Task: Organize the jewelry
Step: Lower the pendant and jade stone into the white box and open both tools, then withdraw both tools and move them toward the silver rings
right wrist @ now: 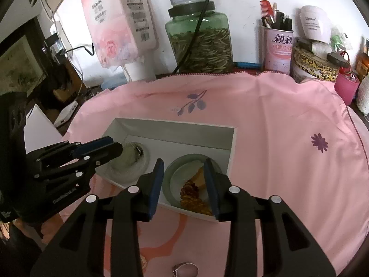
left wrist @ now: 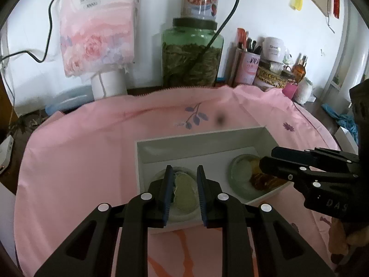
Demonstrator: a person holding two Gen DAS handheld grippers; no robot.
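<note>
A shallow white box is seen lying open on the pink cloth that covers the surface. Two round items are counted inside it, side by side. The one nearer the right tongs is a pale green bangle, laid flat, with an amber beaded piece and a yellowish scrap lying across it. The other is a clear, glassy ring-shaped item with something pale and fibrous inside; what that filling is cannot be made out.

In the left wrist view the same box is seen, with the green bangle on the right and a pale green round shape framed between the blue-padded fingers of the left tongs.

Both tongs are held apart over the near side of the box, nothing being clamped in either. Whether the pads touch the items beneath them cannot be told. The right tongs partly hide the amber piece in the left wrist view; the left tongs cover the edge of the clear item in the right wrist view.

One ring with a pale pink stone is seen on the cloth outside the box, cut off by the lower frame edge.

Behind the cloth, one green glass jar and one pink tin of combs are counted.
</note>
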